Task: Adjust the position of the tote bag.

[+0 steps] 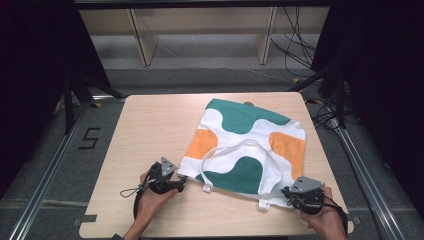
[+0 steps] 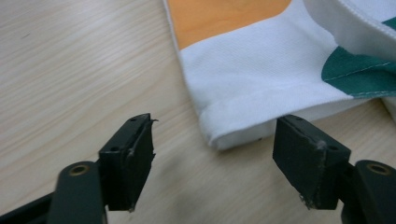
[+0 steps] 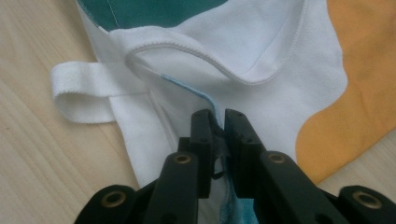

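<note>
Forearms are coming in at the bottom edge of the high view, each hand carrying a tool. At lower left of that frame, the left gripper (image 1: 179, 184) is standing with its jaws spread, nothing between them; in the left gripper view the hemmed corner of the tote bag (image 2: 243, 100) is lying just ahead of the gap, apart from both pads. The bag is lying flat on the right half of the wooden table (image 1: 150, 125), its white handle loop (image 1: 240, 147) curling across the green and orange print.

It is looking light, soft and floppy, so it will probably be sagging and folding wherever it is lifted; the doubled hem at the corners and the strap roots are offering the firmest hold. At lower right, the right gripper (image 3: 219, 122) is pinching a fold of the bag's white edge, jaws pressed nearly together, though exactly how many layers are being caught is hard to tell. A short strap tab (image 3: 77, 93) is sticking out just beside that grip. Nothing else on the table is standing in the way; cables (image 1: 295, 50) are trailing on the floor at upper right.
</note>
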`<move>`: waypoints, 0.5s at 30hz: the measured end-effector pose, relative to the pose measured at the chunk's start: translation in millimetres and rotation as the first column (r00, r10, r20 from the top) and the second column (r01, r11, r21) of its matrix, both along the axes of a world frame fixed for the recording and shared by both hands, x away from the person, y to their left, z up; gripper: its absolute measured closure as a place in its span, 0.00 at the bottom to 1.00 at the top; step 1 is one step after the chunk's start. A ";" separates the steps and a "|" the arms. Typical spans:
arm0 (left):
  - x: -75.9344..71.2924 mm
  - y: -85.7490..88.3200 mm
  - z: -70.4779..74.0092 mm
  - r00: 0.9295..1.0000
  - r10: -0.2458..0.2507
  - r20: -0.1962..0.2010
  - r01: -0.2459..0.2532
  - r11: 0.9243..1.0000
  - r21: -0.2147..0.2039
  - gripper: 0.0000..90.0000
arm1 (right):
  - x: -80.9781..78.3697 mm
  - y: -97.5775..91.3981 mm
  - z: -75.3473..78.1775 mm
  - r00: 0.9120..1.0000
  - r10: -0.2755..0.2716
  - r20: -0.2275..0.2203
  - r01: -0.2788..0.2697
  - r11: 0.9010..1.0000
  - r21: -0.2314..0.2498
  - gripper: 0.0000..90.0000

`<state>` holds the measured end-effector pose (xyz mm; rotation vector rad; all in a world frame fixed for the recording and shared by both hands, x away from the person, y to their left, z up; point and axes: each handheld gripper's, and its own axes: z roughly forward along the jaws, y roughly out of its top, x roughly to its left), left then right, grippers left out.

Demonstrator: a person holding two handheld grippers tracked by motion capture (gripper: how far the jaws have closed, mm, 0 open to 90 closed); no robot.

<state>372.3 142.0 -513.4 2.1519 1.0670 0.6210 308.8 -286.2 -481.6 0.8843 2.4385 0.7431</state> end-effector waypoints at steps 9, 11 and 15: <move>13.9 -16.2 -3.3 0.985 -0.110 0.132 0.103 0.993 0.055 0.53 | 2.4 3.1 -11.3 0.999 -0.030 -0.017 0.029 0.997 -0.077 0.64; 14.8 -15.6 -2.4 0.982 -0.133 0.137 0.126 0.990 0.054 0.65 | 2.6 3.3 -10.7 0.999 -0.027 -0.019 0.025 0.996 -0.081 0.64; 13.4 -15.0 2.3 0.970 -0.190 0.152 0.177 0.979 0.097 0.80 | 2.4 4.0 -11.2 1.000 -0.023 -0.020 0.021 0.996 -0.088 0.67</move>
